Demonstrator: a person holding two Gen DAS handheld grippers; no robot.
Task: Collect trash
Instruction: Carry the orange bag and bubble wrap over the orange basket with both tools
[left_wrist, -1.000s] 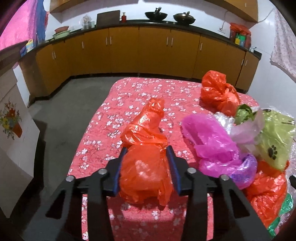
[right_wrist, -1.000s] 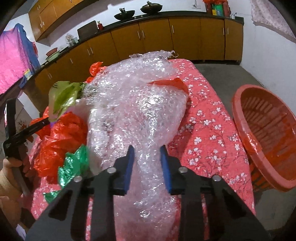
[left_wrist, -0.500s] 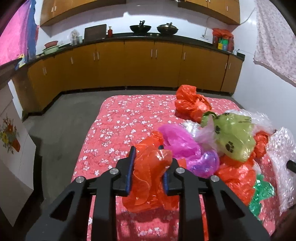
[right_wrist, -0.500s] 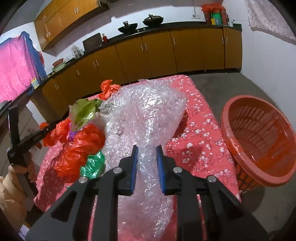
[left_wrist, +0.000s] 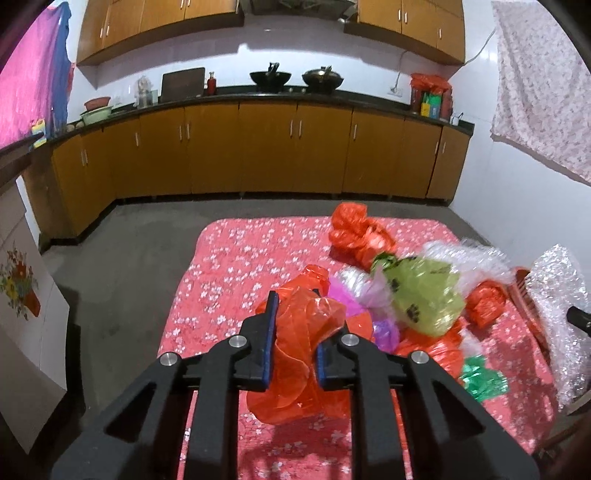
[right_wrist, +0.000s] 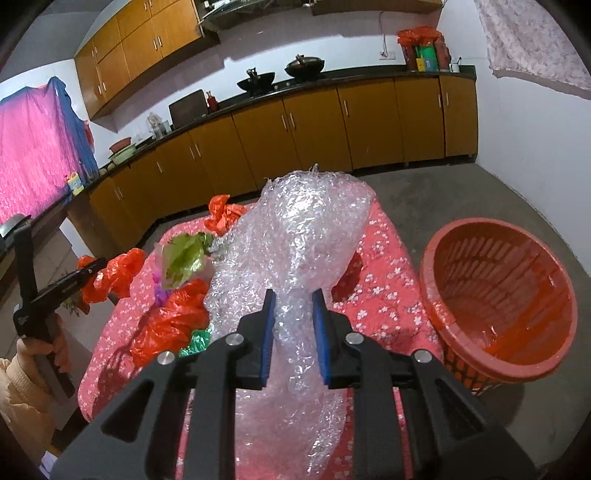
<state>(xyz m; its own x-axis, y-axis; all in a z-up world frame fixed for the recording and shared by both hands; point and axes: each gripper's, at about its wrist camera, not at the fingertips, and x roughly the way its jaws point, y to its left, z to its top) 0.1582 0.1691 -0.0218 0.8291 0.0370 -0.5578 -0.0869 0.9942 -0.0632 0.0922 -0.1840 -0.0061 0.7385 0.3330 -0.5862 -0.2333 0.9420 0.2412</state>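
Observation:
An orange plastic bag (left_wrist: 299, 354) hangs between the blue pads of my left gripper (left_wrist: 295, 321), lifted off the red floral tablecloth (left_wrist: 236, 266). The jaws are closing and the pads press the bag from both sides. My right gripper (right_wrist: 293, 295) is shut on a big sheet of clear bubble wrap (right_wrist: 295, 236), which it holds above the table. The right wrist view shows the left gripper (right_wrist: 92, 271) at far left with its orange bag (right_wrist: 114, 275). An orange slatted basket (right_wrist: 428, 291) stands on the floor to the right of the table, tilted toward me.
On the cloth lies a pile of bags: a yellow-green one (left_wrist: 424, 295), a magenta one (left_wrist: 347, 295), orange ones (left_wrist: 354, 236) and a green scrap (left_wrist: 480, 380). Brown kitchen cabinets (left_wrist: 295, 147) line the far wall. A person's hand (right_wrist: 40, 350) grips the left tool.
Both grippers rose off the table, the left with the orange bag, the right with the bubble wrap. The left jaws squeezed tighter on the bag. More of the kitchen came into view.

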